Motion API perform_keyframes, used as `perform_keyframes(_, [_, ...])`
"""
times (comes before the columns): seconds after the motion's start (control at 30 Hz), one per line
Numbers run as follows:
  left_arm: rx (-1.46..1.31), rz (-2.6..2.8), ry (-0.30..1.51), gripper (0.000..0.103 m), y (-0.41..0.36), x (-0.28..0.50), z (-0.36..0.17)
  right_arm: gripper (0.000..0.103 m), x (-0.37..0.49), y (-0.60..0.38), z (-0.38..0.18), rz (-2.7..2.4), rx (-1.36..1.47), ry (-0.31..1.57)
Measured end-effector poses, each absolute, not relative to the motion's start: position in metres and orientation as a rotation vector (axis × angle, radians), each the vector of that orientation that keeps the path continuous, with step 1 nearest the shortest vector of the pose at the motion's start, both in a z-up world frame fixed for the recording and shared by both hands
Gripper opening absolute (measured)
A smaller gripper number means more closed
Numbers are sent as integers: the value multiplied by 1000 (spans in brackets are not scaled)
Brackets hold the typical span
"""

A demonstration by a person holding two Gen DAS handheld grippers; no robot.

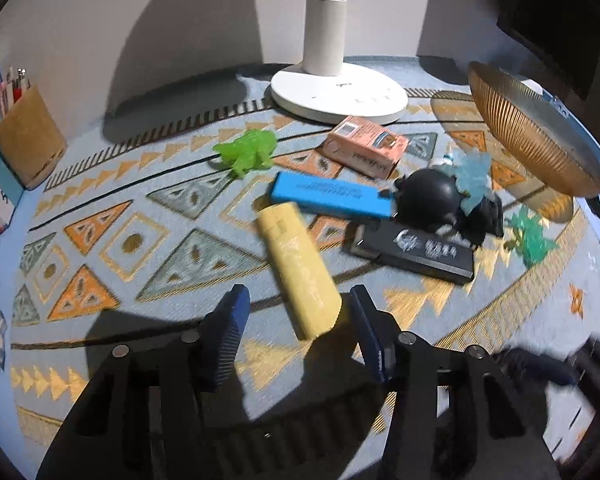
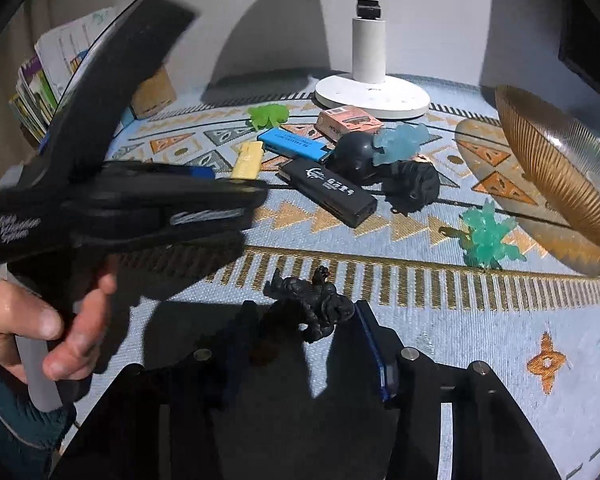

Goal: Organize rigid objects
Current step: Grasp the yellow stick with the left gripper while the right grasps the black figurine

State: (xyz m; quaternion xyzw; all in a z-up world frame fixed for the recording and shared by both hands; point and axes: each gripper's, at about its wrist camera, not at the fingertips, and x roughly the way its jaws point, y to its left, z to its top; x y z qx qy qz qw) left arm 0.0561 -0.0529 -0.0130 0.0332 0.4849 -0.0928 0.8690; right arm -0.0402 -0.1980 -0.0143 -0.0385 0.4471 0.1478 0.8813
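1. Yellow lighter (image 1: 298,270): near centre of counter (image 1: 140,208), between jaws of left gripper (image 1: 296,322), apparently unpinched. Light, stiff, slick; grip across flat sides.
2. Black figurine (image 2: 311,304): near edge, inside right gripper (image 2: 300,332); clamping unclear. Light, knobbly; grip torso.

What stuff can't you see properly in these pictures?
- Lamp top: cut off by the upper edge, both views.
- Black figure details: right view, dark and in shadow.
- Right gripper: left view, a blur at the edge.
- Yellow lighter: right view, near end hidden by the left gripper.
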Motion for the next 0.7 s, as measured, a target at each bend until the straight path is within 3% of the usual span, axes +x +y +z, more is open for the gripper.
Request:
perform_keyframes(0.27, [65, -253, 1029, 49, -35, 53, -10, 48, -32, -257, -11, 266, 1, 961])
perform_keyframes(0.33, [69, -271, 1032, 49, -40, 57, -11, 52, -33, -267, -11, 284, 63, 976])
perform_keyframes(0.4, [90, -274, 1028, 49, -49, 62, -12, 66, -41, -270, -13, 302, 104, 985])
perform_keyframes(0.53, [95, -273, 1013, 48, -60, 71, -13, 67, -45, -256, -13, 281, 74, 977])
perform_keyframes(0.67, [88, -264, 999, 33, -62, 73, -12, 67, -36, -239, -13, 283, 66, 971])
perform_keyframes(0.7, [84, -253, 994, 28, -61, 73, -12, 63, -34, -234, -14, 269, 46, 967])
